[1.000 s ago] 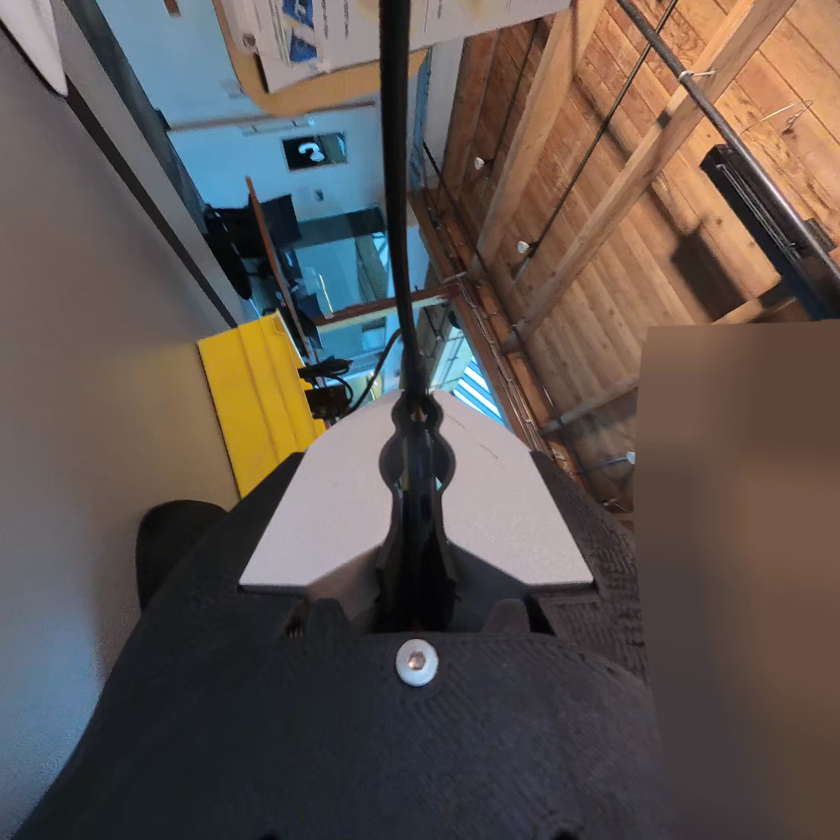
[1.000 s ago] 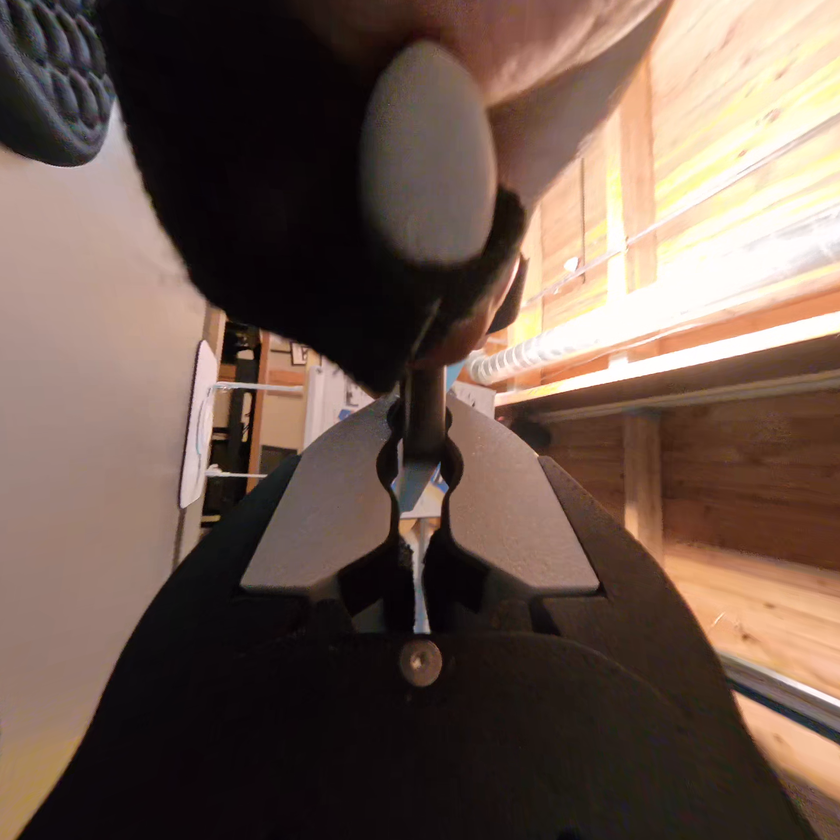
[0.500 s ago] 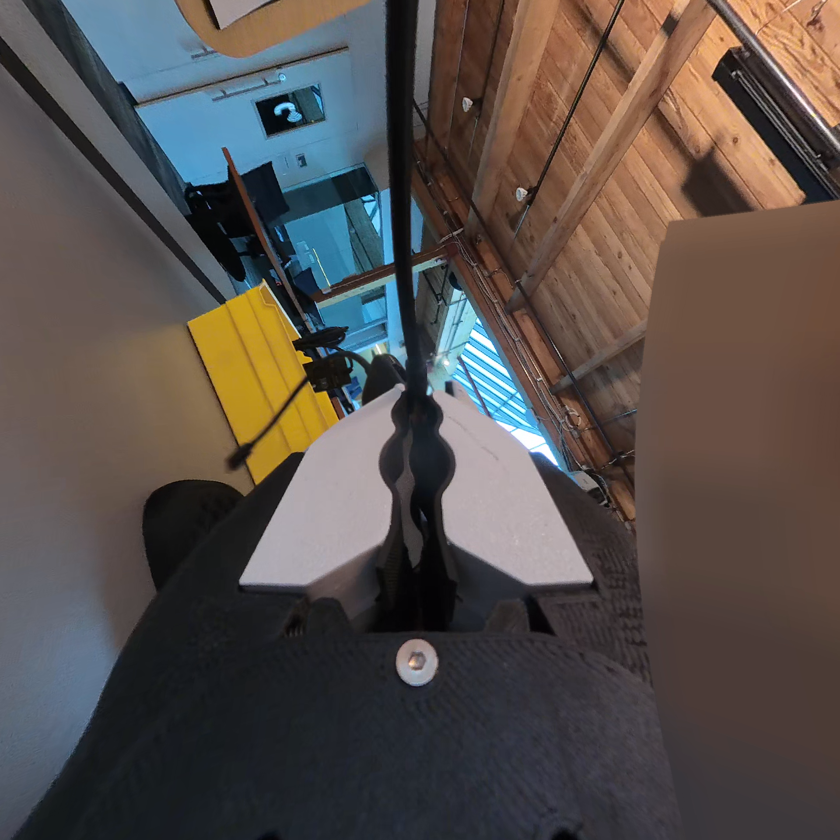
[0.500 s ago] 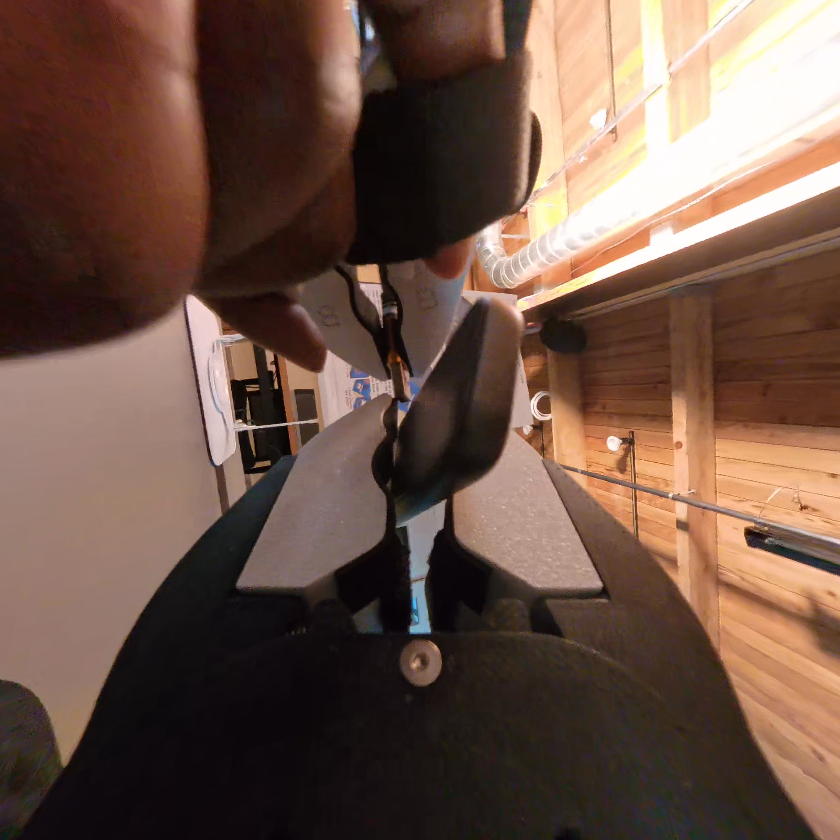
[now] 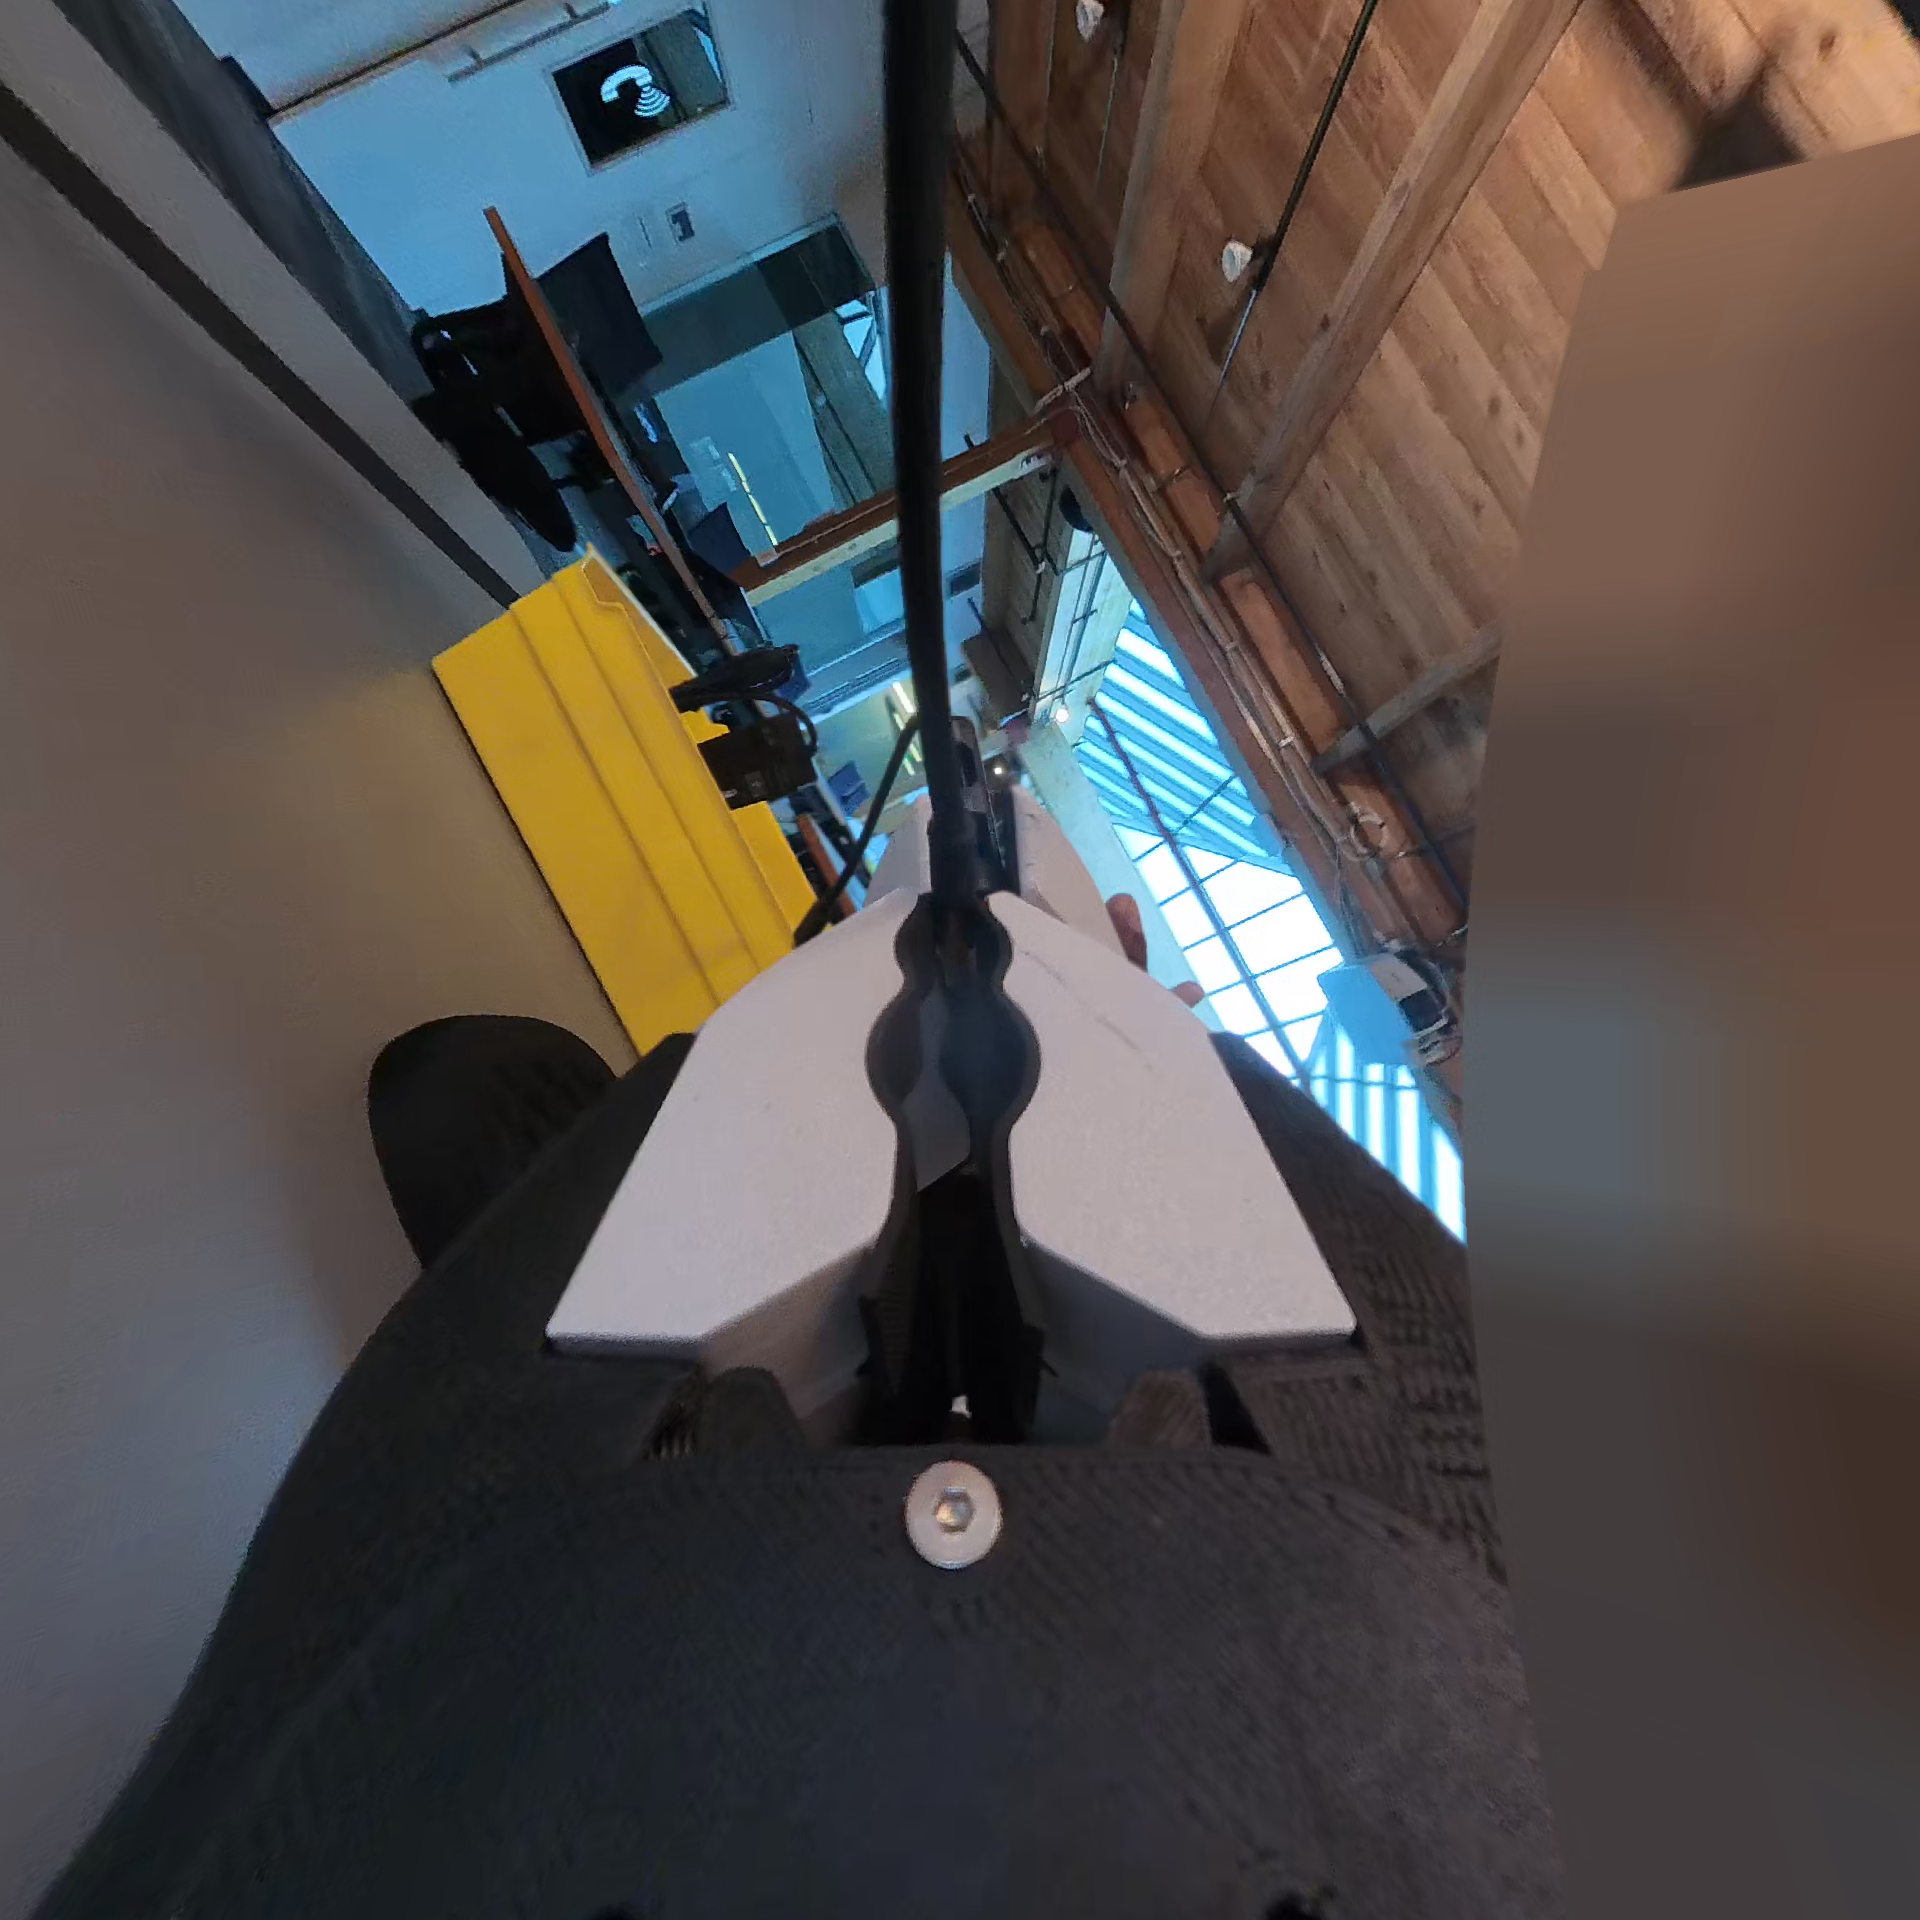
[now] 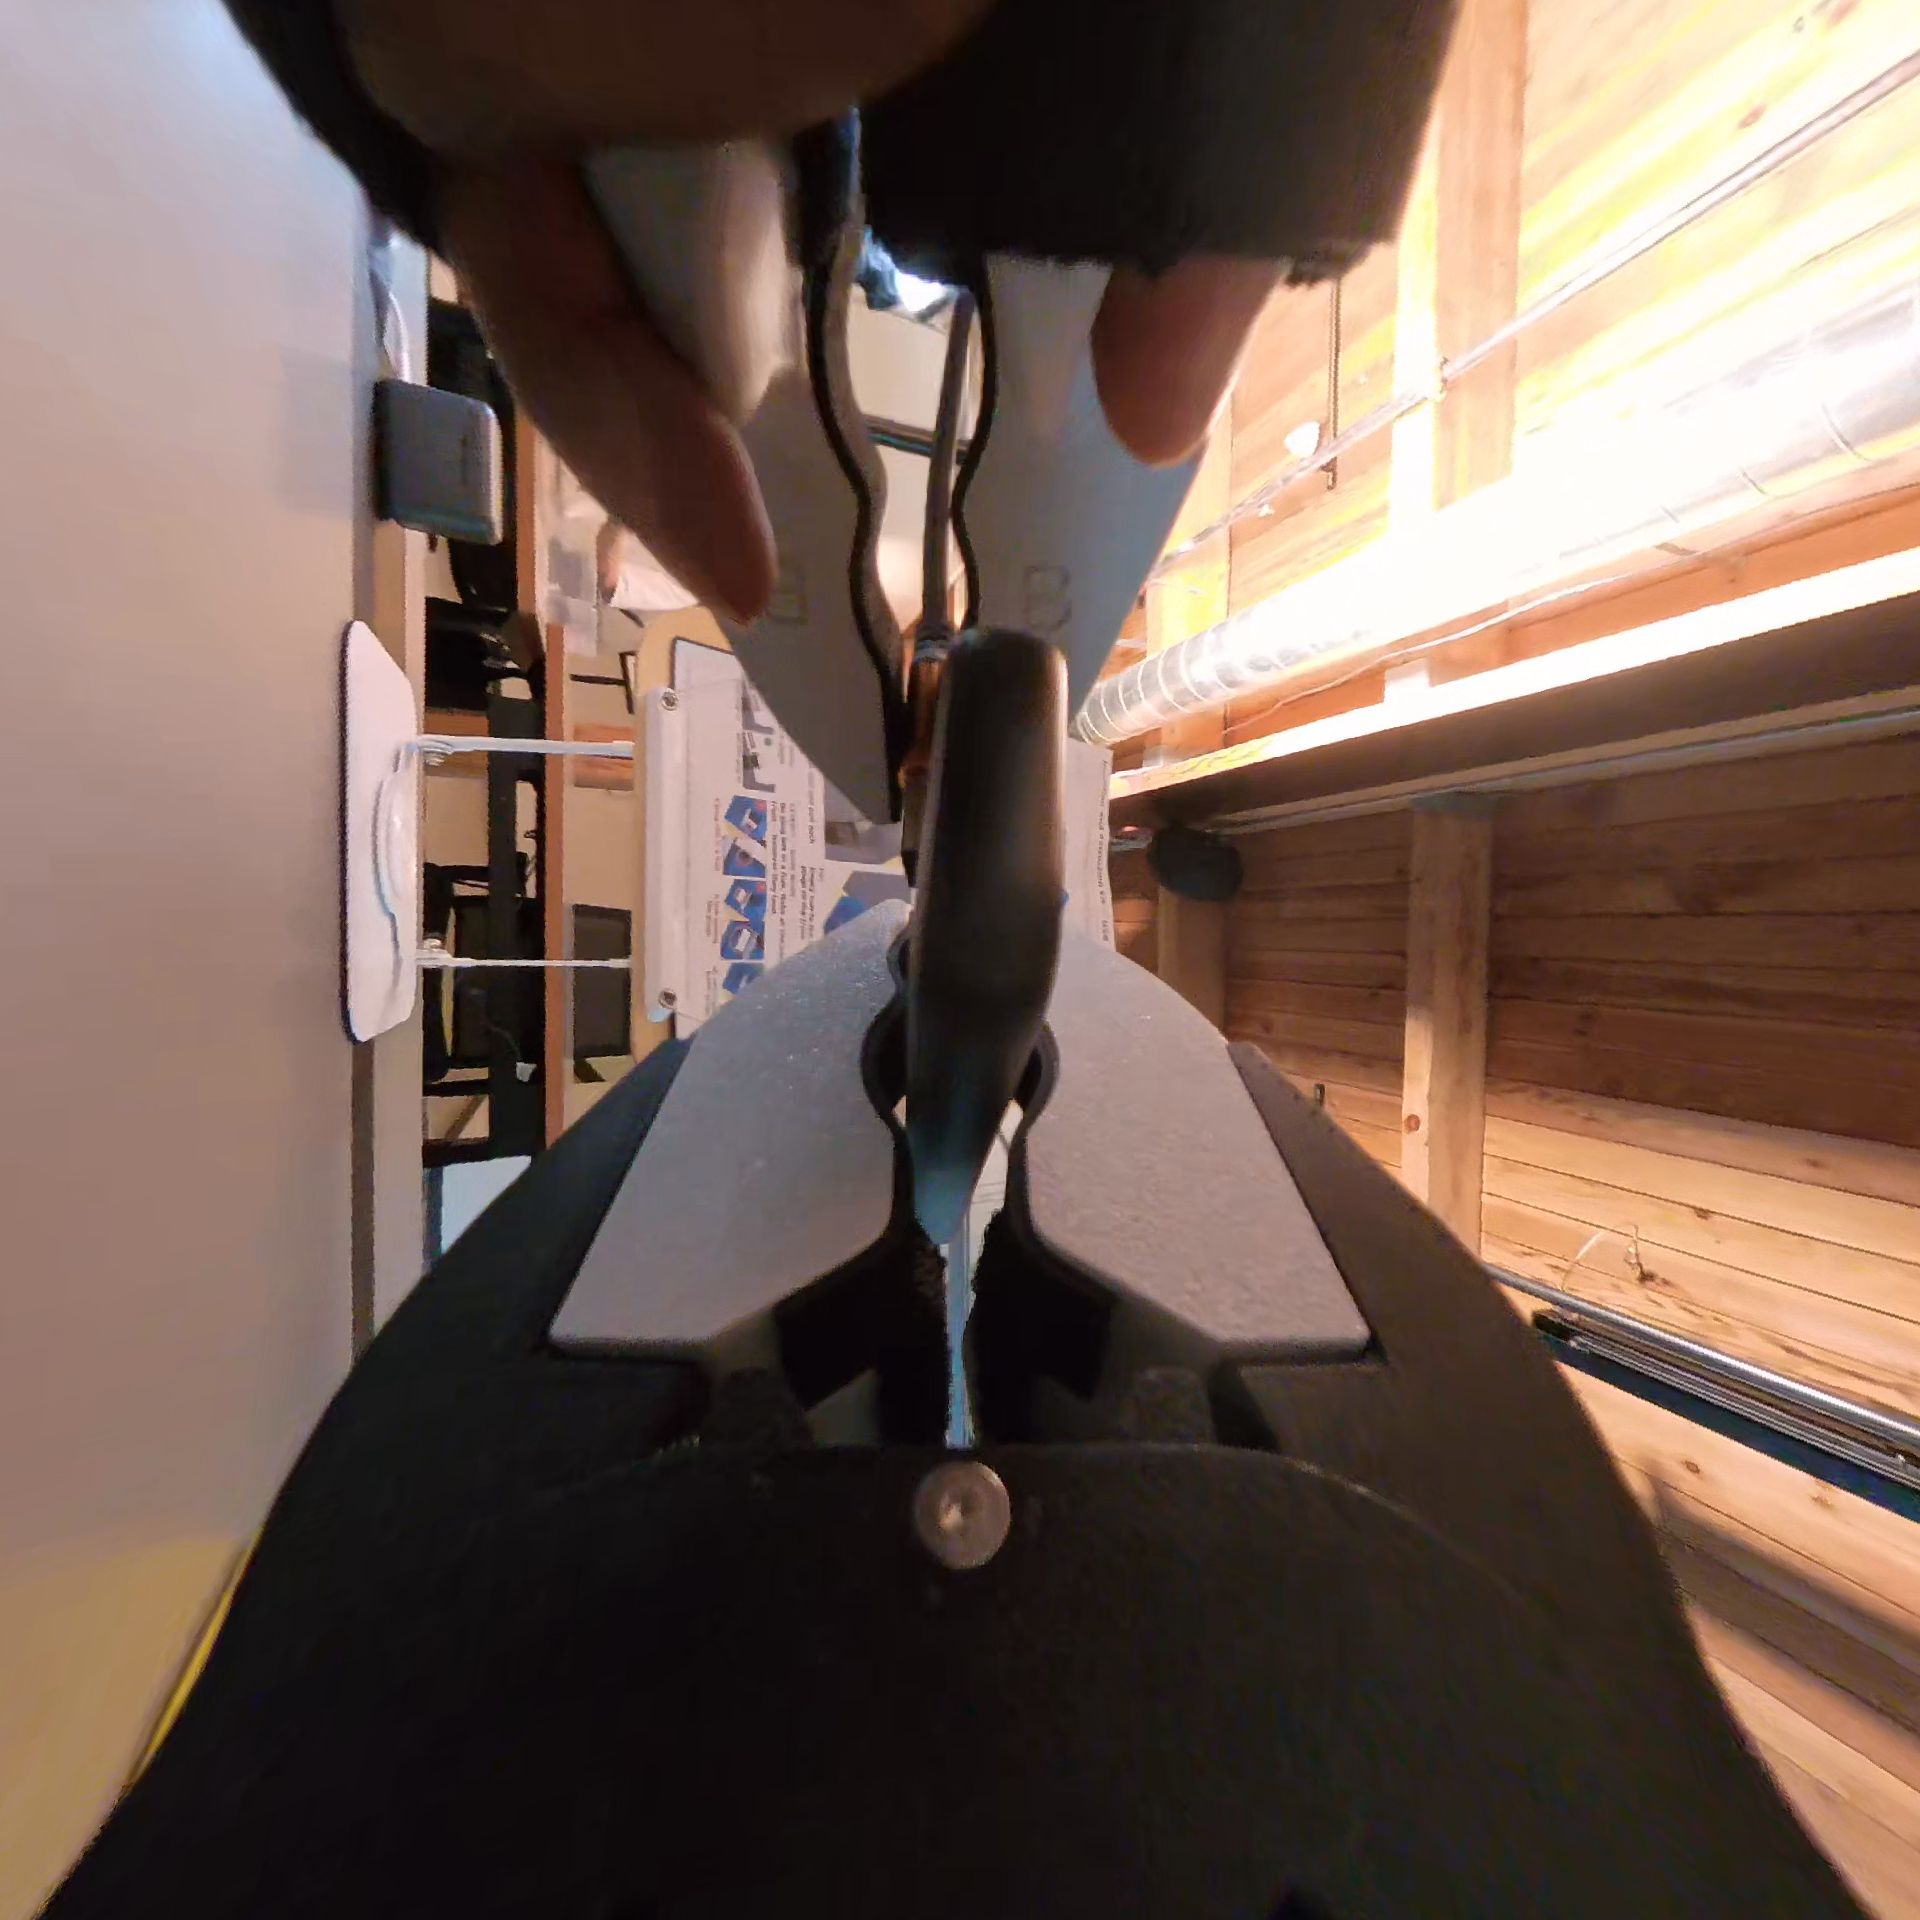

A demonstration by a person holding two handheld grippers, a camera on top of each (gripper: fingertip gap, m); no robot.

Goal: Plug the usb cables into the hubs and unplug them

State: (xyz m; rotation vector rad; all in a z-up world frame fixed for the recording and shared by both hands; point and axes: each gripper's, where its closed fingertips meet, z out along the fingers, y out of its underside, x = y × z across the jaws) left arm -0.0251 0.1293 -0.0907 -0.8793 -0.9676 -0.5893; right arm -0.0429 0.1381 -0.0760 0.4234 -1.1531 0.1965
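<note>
Left gripper (image 5: 953,940): fingers clamped on black usb cable (image 5: 914,416), which runs straight ahead. Right gripper (image 6: 961,971): closed on dark hub (image 6: 987,883), edge-on. Cable plug meets hub's far end; left gripper's grey fingers (image 6: 821,582) opposite. Yellow bin (image 5: 603,790) on table (image 5: 208,831).

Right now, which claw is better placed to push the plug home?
Left. The left claw grips the cable, its plug already at the hub end; the right claw only clamps the hub.
</note>
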